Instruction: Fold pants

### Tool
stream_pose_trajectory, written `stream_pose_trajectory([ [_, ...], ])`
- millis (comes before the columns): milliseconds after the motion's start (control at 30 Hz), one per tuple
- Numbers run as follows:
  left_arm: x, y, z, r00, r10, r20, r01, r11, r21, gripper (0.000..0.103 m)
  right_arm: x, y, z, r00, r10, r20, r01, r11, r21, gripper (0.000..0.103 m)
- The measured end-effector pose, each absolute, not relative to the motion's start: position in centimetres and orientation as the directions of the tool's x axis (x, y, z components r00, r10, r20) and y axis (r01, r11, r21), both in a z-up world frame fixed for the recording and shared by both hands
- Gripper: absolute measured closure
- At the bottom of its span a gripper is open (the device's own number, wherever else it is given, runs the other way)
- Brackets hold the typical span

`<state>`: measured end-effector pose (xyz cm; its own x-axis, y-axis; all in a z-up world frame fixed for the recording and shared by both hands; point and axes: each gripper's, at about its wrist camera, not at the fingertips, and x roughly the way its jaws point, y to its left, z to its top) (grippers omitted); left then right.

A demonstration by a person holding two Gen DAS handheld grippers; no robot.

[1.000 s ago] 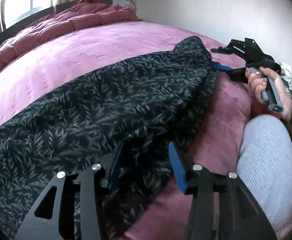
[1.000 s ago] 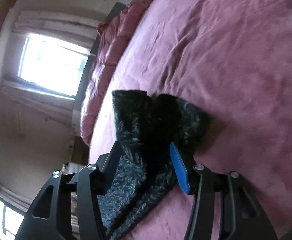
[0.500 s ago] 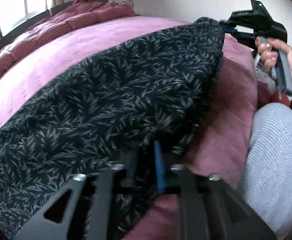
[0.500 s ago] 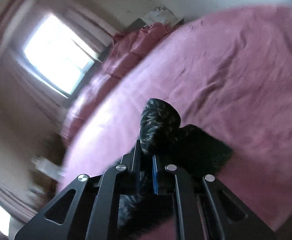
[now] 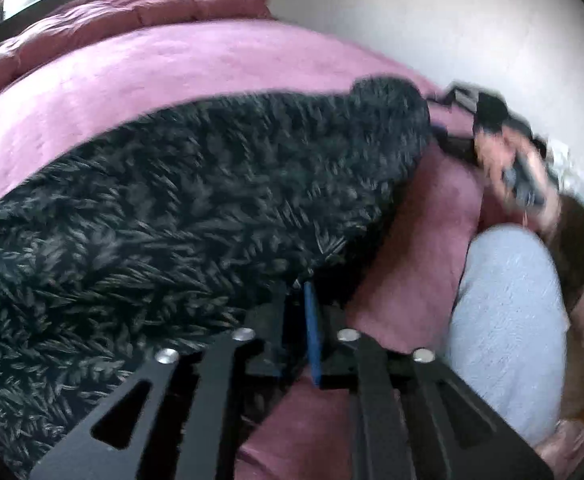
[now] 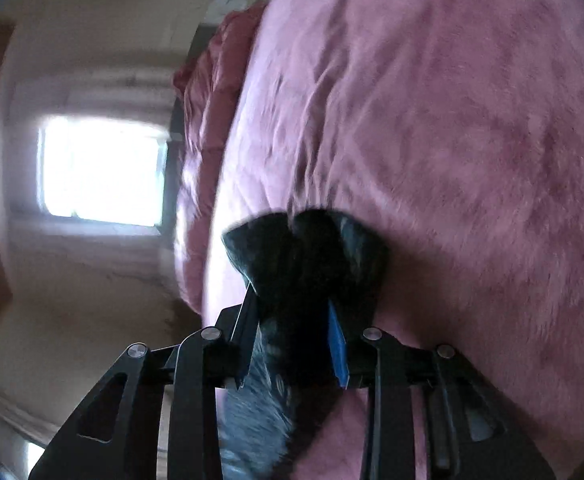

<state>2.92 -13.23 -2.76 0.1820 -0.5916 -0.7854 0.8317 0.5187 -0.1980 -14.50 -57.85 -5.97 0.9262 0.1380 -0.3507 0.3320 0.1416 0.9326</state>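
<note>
- Along the bed's [image 5: 139, 64] near edge, my left gripper [image 5: 298, 320] pinches the pants [image 5: 179, 208], jaws just eased slightly.
- My right gripper [image 6: 294, 332] grips their other end, jaws likewise easing.

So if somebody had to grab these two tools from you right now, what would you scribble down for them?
Left gripper: jaws have just been easing open, near edge of the dark leaf-print pants between them.
Right gripper: jaws likewise just opening, bunched far end of the pants between them.
Pants: stretched across the pink bedspread.
Done: one end in each gripper.
Left: the folding itself, as far as I can tell.
</note>
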Motion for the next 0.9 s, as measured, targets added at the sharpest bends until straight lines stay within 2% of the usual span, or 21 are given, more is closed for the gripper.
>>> stream_pose_trajectory([
  [33, 2.7, -13.4, -2.8, 0.179, -0.595, -0.784, 0.836, 0.512, -0.198, 0.075, -14.7, -58.3, -6.0, 0.935, 0.128, -0.330, 0.316, 0.122, 0.941, 0.073],
  [67, 2.5, -13.5, -2.8, 0.170, -0.602, -0.780, 0.837, 0.506, -0.208, 0.062, -14.7, -58.6, -5.8, 0.940, 0.116, -0.320, 0.306, 0.126, 0.944, 0.073],
  [133, 2.4, -13.6, -2.7, 0.159, -0.614, -0.773, 0.836, 0.501, -0.226, 0.055, -14.5, -58.6, -5.0, 0.936, 0.101, -0.337, 0.315, 0.186, 0.931, 0.083],
  [233, 1.8, -13.9, -2.9, 0.166, -0.621, -0.766, 0.829, 0.508, -0.232, 0.051, -15.0, -57.9, -1.1, 0.931, 0.049, -0.362, 0.327, 0.328, 0.886, 0.096],
  [267, 1.9, -13.8, -3.2, 0.162, -0.626, -0.763, 0.824, 0.511, -0.244, 0.051, -15.8, -57.2, 1.2, 0.926, -0.023, -0.377, 0.350, 0.426, 0.834, 0.098],
  [333, 1.8, -13.4, -3.3, 0.149, -0.639, -0.755, 0.812, 0.515, -0.276, 0.050, -16.6, -57.0, 2.9, 0.912, -0.094, -0.400, 0.392, 0.492, 0.778, 0.098],
  [400, 2.0, -12.7, -3.4, 0.123, -0.662, -0.739, 0.797, 0.509, -0.324, 0.044, -16.2, -57.6, 2.9, 0.837, -0.167, -0.521, 0.522, 0.528, 0.670, 0.098],
  [467, 2.3, -11.8, -3.1, 0.096, -0.691, -0.717, 0.774, 0.505, -0.383, 0.038, -15.7, -58.3, 1.8, 0.692, -0.253, -0.676, 0.679, 0.546, 0.490, 0.098],
  [533, 2.6, -10.1, -2.5, 0.099, -0.713, -0.694, 0.751, 0.511, -0.418, 0.033, -16.9, -58.5, 1.4, 0.727, -0.223, -0.649, 0.648, 0.534, 0.543, 0.097],
  [600, 3.0, -8.7, -2.0, 0.127, -0.726, -0.676, 0.723, 0.534, -0.438, 0.026, -18.0, -58.0, 1.7, 0.779, -0.215, -0.588, 0.601, 0.523, 0.605, 0.085],
  [667, 3.9, -7.1, -1.2, 0.187, -0.723, -0.665, 0.692, 0.578, -0.433, 0.022, -17.2, -57.0, 2.6, 0.801, -0.201, -0.564, 0.563, 0.571, 0.597, 0.085],
  [800, 6.7, -4.2, -0.5, 0.348, -0.652, -0.673, 0.602, 0.706, -0.372, 0.018, -11.2, -52.7, 4.3, 0.798, -0.094, -0.596, 0.470, 0.717, 0.516, 0.085],
  [900, 8.5, -1.0, -0.8, 0.451, -0.562, -0.693, 0.494, 0.804, -0.330, 0.018, -6.5, -46.8, 4.8, 0.774, 0.062, -0.630, 0.314, 0.826, 0.468, 0.085],
])
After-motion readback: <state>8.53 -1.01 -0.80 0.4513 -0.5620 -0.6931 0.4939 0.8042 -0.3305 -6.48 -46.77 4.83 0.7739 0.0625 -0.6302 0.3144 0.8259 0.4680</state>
